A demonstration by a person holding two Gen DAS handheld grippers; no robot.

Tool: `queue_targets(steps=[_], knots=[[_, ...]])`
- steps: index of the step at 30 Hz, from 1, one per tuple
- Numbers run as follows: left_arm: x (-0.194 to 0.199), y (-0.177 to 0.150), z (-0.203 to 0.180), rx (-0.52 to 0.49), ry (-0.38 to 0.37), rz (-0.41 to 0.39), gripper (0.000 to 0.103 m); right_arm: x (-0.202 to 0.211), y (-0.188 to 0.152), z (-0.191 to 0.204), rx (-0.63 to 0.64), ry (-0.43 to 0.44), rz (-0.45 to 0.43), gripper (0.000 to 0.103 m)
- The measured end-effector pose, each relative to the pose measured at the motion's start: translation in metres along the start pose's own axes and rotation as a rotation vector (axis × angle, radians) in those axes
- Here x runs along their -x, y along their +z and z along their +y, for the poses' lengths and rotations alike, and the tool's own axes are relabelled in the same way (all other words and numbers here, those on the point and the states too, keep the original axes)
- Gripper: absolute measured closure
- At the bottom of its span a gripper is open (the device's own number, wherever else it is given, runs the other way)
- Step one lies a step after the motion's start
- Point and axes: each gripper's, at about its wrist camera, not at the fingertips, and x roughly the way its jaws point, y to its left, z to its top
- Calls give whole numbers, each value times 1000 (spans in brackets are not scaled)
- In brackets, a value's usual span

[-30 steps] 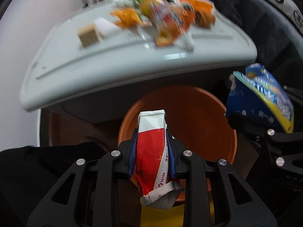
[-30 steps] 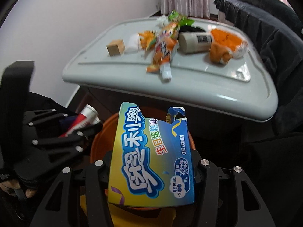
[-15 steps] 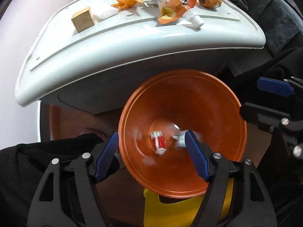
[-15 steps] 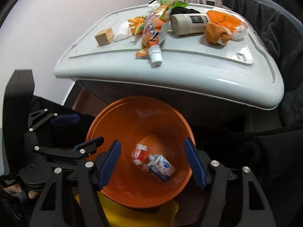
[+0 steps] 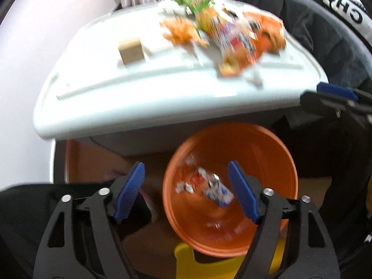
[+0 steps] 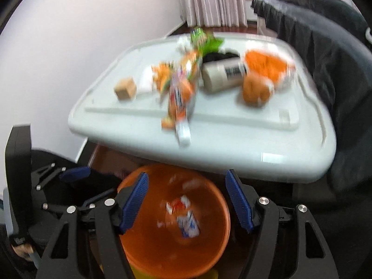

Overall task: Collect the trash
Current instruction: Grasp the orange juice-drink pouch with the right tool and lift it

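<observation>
The left gripper [image 5: 186, 191] is hanging with its blue-padded fingers spread wide apart and nothing between them, just above the near-left rim of the orange bin [image 5: 267, 144]. Two crumpled pieces are lying at the bottom of the bin: a red and white carton [image 5: 196, 181] and, just to its right, a blue and white wrapper [image 5: 219, 194]. The right gripper [image 6: 187, 200] is hanging over the same bin with its fingers likewise parted and empty. Beyond and above the bin, a white counter [image 6: 232, 148] is carrying more trash, blurred in both views: a small tan block [image 6: 125, 89], an orange snack packet [image 6: 182, 97], a cream bottle [image 6: 223, 74] lying on its side, and orange pieces [image 6: 262, 76] furthest right.
</observation>
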Motion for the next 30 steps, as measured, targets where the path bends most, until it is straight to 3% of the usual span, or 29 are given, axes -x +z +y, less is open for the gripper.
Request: queue_targets(steps=[5,8,11,16,25,28,30], knots=[[8,31,14,29,41,-89,25,-12,53,9,13,-13,-53,35],[4,38,25,82,48,-118,25,-35,84,11,-8,-11,-39,35],[-5,36,38,134,45,-97,25,-66,101,7,-52,2,26,48],[-10,27,53,190,18,-78,25,-104,106,1,-118,12,115,50],[-12,25,66,242,-15,-73,25,-140,112,0,-139,-29,166,50],[-13,23,67,245,-16,-70,25,-148,114,-1,-138,-46,166,53],[-14,23,67,245,-14,-68,25,-150,116,0,-124,-58,161,63]])
